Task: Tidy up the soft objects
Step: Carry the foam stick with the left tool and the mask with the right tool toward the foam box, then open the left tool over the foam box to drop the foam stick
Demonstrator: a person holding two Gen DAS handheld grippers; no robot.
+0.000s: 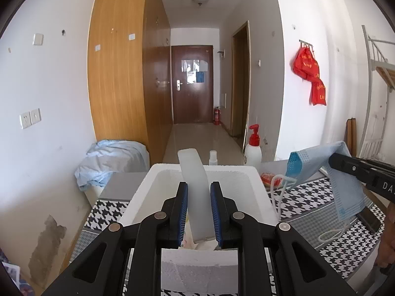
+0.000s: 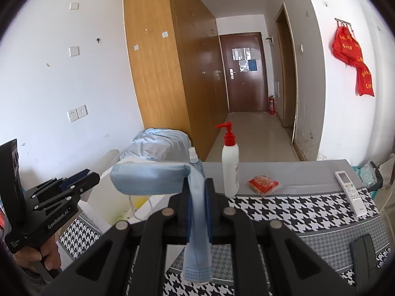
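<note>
Houndstooth table (image 2: pixel 308 207): left gripper (image 1: pixel 199 209) jaws pinch translucent strip (image 1: pixel 195 185) over foam box (image 1: pixel 256 185); right gripper (image 2: pixel 197 212) jaws clamp face mask (image 2: pixel 153 180), likely boxing next.

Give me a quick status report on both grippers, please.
Left gripper shut on translucent white strip over foam box. Right gripper shut on blue face mask, lifted beside box. Path clear.

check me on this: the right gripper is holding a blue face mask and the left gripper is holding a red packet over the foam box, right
Not quite. The left gripper holds a translucent white strip, not a red packet, over the foam box, as the left wrist view shows. The right gripper does hold the blue face mask.
</note>
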